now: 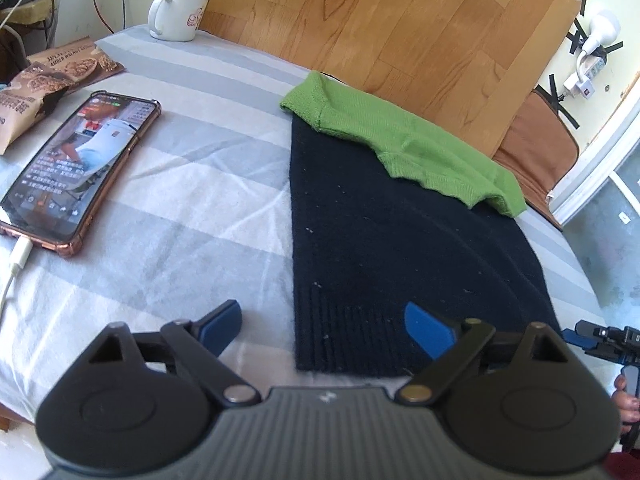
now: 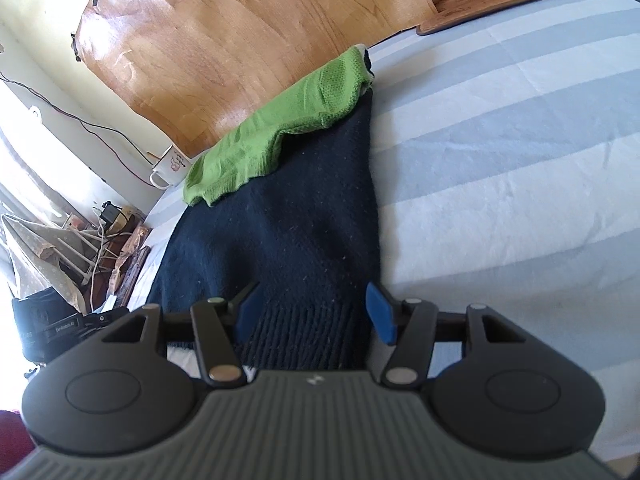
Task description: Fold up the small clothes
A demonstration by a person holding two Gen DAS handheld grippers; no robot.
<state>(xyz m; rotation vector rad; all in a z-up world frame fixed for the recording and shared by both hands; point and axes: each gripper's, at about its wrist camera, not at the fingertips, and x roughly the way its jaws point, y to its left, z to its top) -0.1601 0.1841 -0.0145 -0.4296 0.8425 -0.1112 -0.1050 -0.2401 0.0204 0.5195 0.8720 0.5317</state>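
Left gripper (image 1: 322, 326): jaws spread wide and holding nothing, poised over the near left corner of the dark navy knit garment (image 1: 400, 248). Its left blue fingertip (image 1: 224, 322) sits above the striped bedsheet (image 1: 168, 208), its right one above the garment's ribbed hem.

Right gripper (image 2: 314, 312): jaws likewise apart and empty, straddling the near right corner of the same ribbed hem (image 2: 304, 332); whether the pads touch the knit cannot be told from this angle. In the left wrist view this gripper (image 1: 600, 340) shows at the right edge, with part of the hand (image 1: 626, 400) that holds it.

The navy garment lies flat on the sheet, hem nearest the grippers, running away toward a wood-grain board (image 1: 380, 28). A green knit piece (image 1: 408, 144) lies across its far end, overlapping the navy fabric.

Left of the garment, well apart from it, a smartphone (image 1: 80, 168) in a copper-coloured case rests face up with its screen lit and a white cable (image 1: 16, 264) plugged into its near end. Beyond it lie snack bags (image 1: 44, 80), and farther back a white enamel mug (image 1: 178, 14) stands upright.
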